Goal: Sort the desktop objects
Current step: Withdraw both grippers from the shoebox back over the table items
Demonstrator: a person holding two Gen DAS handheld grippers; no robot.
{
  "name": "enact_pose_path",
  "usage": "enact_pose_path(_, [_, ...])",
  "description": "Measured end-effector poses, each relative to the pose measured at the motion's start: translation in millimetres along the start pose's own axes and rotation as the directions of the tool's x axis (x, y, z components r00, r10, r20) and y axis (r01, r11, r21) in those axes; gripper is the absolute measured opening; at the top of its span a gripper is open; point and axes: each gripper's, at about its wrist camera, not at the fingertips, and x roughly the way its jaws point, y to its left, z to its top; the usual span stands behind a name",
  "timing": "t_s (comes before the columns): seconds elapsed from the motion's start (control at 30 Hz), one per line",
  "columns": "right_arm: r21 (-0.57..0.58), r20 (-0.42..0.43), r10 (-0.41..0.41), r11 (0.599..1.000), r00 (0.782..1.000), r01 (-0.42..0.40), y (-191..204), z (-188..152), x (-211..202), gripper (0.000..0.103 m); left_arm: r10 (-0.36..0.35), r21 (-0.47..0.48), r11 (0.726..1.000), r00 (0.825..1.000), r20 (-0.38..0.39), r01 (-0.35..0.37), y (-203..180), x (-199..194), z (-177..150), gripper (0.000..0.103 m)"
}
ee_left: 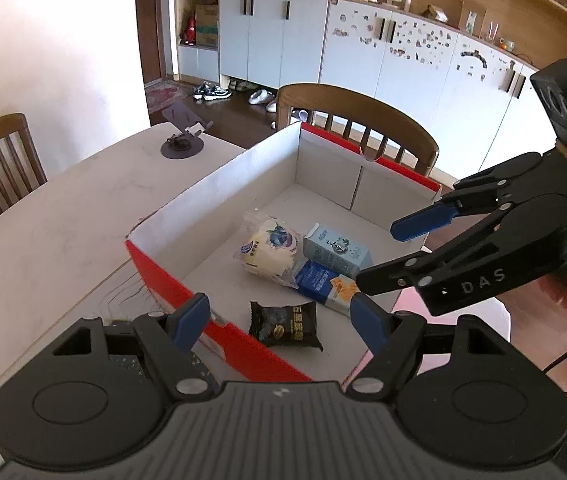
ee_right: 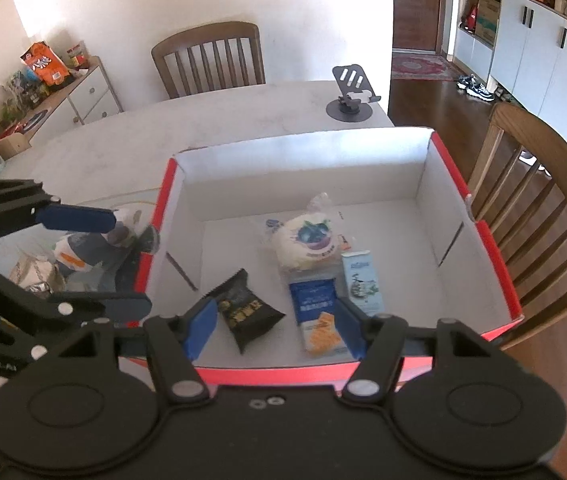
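Note:
A red cardboard box with white inner walls stands open on the table. Inside lie a wrapped bun with a blueberry print, a pale blue carton, a dark blue cracker box and a black snack packet. My left gripper hangs open and empty over the box's left wall, above loose packets outside it. My right gripper is open and empty above the box's near side.
A pale table carries the box and a black phone stand at its far end. Wooden chairs stand around it. A silver wrapper lies among the loose packets. White cabinets line the far wall.

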Motion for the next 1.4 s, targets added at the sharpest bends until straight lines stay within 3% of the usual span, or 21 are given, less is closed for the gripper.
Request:
enact_pose_path(0.37, [0.014, 0.031, 0.006, 1.000, 0.999, -0.006, 43.9, -10.8, -10.4, 0.065, -0.012, -0.037, 0.999, 1.000, 0.027, 0.013, 17.0, -38.9, -44.6, 0.077])
enact_pose_path(0.43, [0.024, 0.040, 0.010, 1.000, 0.999, -0.011, 52.7, -13.2, -12.2, 0.065, -0.014, -0.045, 0.999, 0.999, 0.035, 0.015, 20.2, -46.8, -54.3, 0.084])
enact_pose_path(0.57, [0.035, 0.059, 0.021, 0.999, 0.998, -0.023, 72.5, -17.5, -12.6, 0.066, -0.010, -0.052, 0.999, 0.999, 0.045, 0.013, 26.8, -61.1, -73.8, 0.086])
enact_pose_path(0.7, [0.015, 0.073, 0.033, 0.999, 0.997, -0.034, 97.0, -20.4, -11.8, 0.070, 0.003, -0.074, 0.997, 0.998, 0.055, 0.001, 38.4, -74.7, -94.1, 0.102])
enact_pose_path(1.4, [-0.074, 0.078, 0.110, 0.992, 0.991, -0.105, 195.2, -33.8, 11.3, 0.073, 0.118, -0.220, 0.971, 0.988, 0.103, -0.093, 97.0, -140.9, -186.2, 0.103])
